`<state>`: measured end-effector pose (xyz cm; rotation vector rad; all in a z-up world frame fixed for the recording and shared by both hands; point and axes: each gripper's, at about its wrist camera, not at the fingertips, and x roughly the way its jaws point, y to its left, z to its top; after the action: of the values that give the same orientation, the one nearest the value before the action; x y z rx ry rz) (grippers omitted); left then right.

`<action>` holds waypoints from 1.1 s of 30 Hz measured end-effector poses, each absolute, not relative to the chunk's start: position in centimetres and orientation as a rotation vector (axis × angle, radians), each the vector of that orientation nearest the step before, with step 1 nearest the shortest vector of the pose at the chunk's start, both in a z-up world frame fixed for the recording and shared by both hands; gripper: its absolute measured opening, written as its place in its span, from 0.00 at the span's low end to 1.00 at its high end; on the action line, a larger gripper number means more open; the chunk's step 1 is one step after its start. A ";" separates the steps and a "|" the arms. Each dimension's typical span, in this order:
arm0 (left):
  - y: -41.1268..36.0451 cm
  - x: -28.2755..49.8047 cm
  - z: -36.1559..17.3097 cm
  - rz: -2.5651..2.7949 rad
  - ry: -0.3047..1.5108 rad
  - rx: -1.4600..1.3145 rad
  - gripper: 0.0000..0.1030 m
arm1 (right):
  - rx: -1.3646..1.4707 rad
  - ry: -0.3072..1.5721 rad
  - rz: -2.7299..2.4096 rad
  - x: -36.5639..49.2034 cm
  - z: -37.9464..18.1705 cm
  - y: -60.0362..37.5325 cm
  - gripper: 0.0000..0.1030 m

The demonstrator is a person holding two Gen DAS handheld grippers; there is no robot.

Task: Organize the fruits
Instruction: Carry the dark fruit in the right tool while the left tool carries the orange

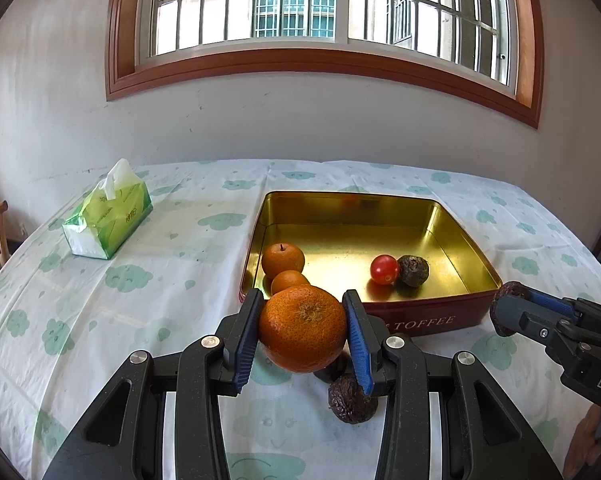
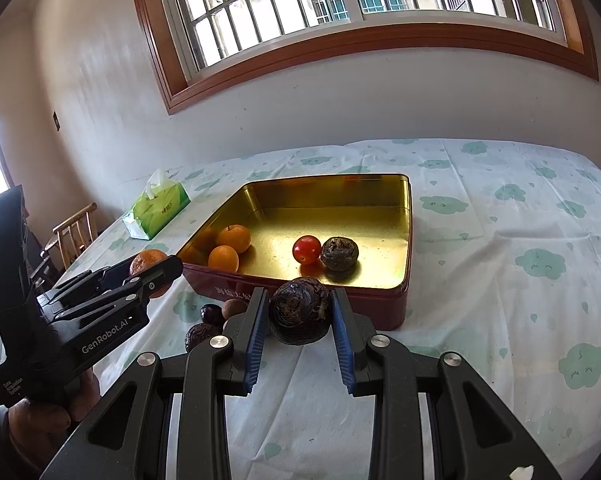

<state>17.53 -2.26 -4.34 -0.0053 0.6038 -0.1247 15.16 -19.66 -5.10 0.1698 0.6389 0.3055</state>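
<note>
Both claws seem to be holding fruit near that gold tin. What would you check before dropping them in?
1. Left gripper clamps the orange on both sides: ok.
2. Right gripper clamps the wrinkled dark fruit: ok.
3. Tin open, bare floor in the middle: ok.
4. Fruit already inside, two small oranges at left, tomato and dark fruit at right, out of the drop spots: ok.
5. Held fruits above the tin's rim: cannot tell.
6. Loose dark fruit below the left gripper, clear of its fingers: cannot tell.

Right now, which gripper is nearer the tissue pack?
Left. The left gripper, holding an orange, is on the side of the tissue pack; the right gripper is farther off.
</note>
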 end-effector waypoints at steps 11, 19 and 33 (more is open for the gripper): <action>-2.3 18.4 -4.2 -0.133 0.601 -0.003 0.40 | 0.170 0.637 0.305 15.9 -4.7 -19.7 0.28; -2.2 19.2 -3.7 -0.137 0.594 0.004 0.40 | 0.166 0.627 0.309 16.6 -4.4 -19.3 0.28; -2.3 20.3 -3.4 -0.141 0.580 0.014 0.40 | 0.167 0.617 0.313 17.5 -4.2 -19.0 0.28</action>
<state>20.26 -2.28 -3.40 0.0143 0.5798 -0.1413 17.53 -18.98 -4.18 0.1671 0.6174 0.3126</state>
